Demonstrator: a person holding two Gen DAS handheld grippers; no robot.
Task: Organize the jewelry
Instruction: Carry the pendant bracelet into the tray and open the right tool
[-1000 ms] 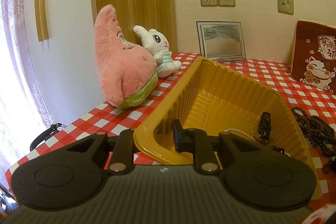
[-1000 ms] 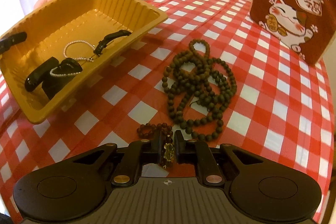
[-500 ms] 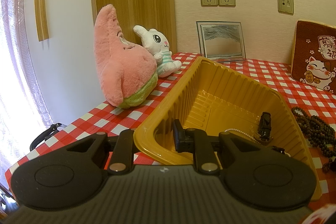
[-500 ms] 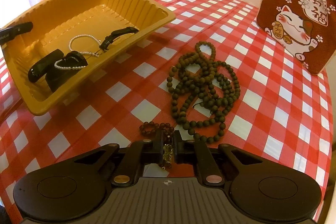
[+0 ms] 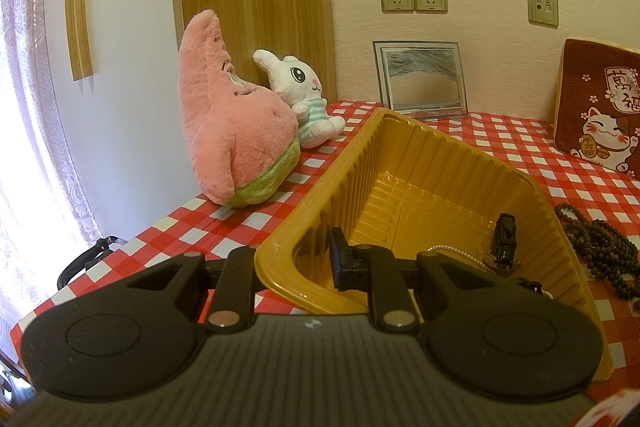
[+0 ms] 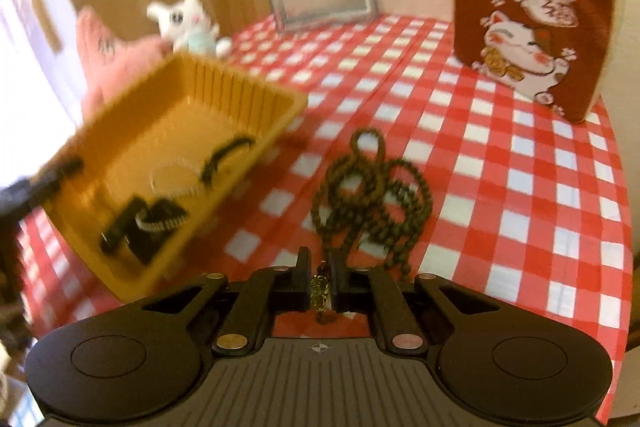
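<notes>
My left gripper (image 5: 296, 263) is shut on the near rim of the yellow tray (image 5: 436, 167) and holds it tilted. The tray (image 6: 120, 131) holds a pearl chain (image 6: 176, 177) and black pieces (image 6: 228, 157). My right gripper (image 6: 320, 267) is shut on a small bead bracelet with a gold charm (image 6: 320, 293), lifted off the cloth. A long dark bead necklace (image 6: 372, 199) lies heaped on the checked tablecloth just beyond it, and shows at the right edge of the left wrist view (image 5: 600, 247).
A pink star plush (image 5: 236, 123) and a white rabbit plush (image 5: 304, 95) stand behind the tray on the left. A framed picture (image 5: 420, 79) leans on the wall. A red lucky-cat cushion (image 6: 532, 15) stands at the back right.
My right gripper has risen and tipped up with the small bracelet, which now hangs off the table. The view is blurred by motion. My left gripper and the tray have not moved.
</notes>
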